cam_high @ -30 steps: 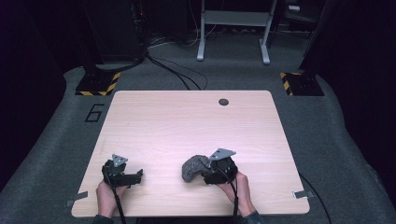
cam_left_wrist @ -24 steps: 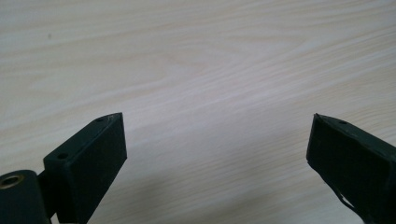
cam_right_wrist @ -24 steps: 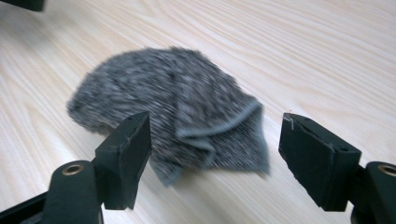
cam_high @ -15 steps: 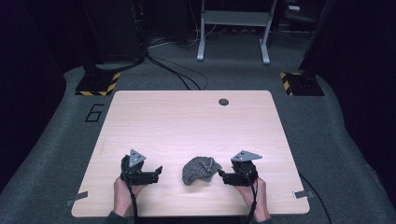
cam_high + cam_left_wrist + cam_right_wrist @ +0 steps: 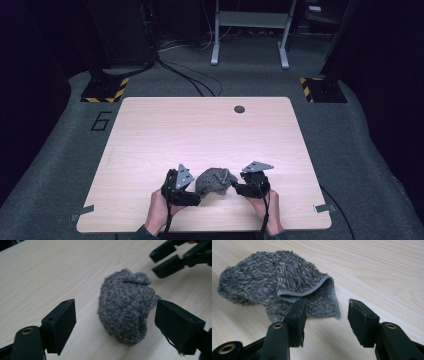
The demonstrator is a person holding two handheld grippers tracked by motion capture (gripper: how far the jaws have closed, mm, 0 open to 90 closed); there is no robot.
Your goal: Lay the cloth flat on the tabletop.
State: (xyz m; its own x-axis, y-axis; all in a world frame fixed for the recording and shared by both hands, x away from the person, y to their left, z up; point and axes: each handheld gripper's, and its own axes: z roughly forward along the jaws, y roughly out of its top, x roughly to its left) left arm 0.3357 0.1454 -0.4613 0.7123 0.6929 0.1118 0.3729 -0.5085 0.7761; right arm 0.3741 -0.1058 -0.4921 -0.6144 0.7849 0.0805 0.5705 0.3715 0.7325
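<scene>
A crumpled grey cloth is lying at the table's six o'clock edge. The left gripper, jaws closing yet untouching, is straddling it; the right gripper, also narrowing, empty, is nearing its three o'clock corner.

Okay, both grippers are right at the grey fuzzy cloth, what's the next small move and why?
Probably nudge the right gripper forward onto the hemmed corner of the grey cloth and close. Its jaws have just been closing, but nothing sits between them yet; one jaw lies against the corner's edge. The left gripper has also been closing, straddling the bunched cloth without pressing it, so it looks ready to pinch next.
</scene>
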